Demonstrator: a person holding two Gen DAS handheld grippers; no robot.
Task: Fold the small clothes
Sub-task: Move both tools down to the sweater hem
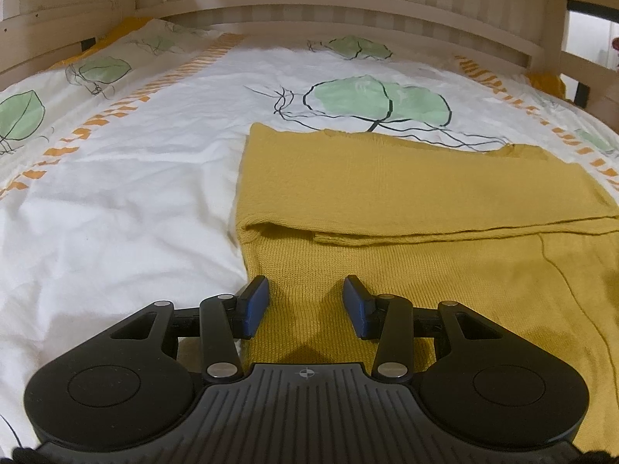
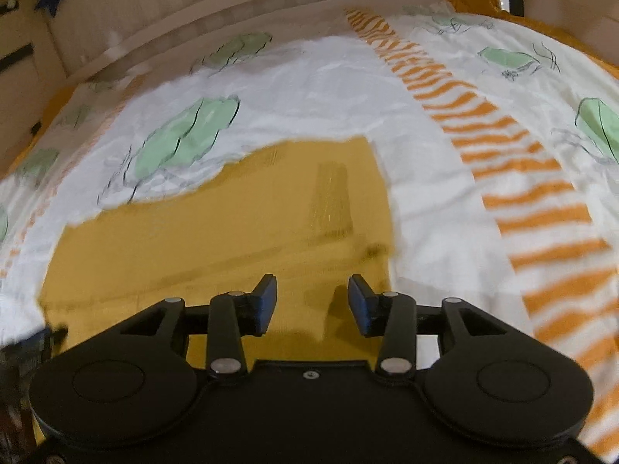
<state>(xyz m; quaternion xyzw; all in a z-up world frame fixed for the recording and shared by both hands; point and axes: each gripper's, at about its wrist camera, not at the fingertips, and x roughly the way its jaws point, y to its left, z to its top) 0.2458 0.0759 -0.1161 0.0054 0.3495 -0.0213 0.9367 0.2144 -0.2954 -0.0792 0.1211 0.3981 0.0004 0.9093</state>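
A mustard-yellow knitted garment (image 1: 406, 201) lies flat on the bed, with its far part folded over toward me along a crosswise edge. My left gripper (image 1: 305, 290) is open and empty, low over the garment's near left corner. In the right wrist view the same garment (image 2: 232, 224) fills the lower left, blurred by motion. My right gripper (image 2: 312, 290) is open and empty over the garment's near right edge.
The bed cover (image 1: 135, 154) is white with green leaf prints and orange striped bands (image 2: 503, 154). A pale wooden bed rail (image 1: 329, 0) curves around the far side. A pillow (image 1: 127, 50) lies at the far left.
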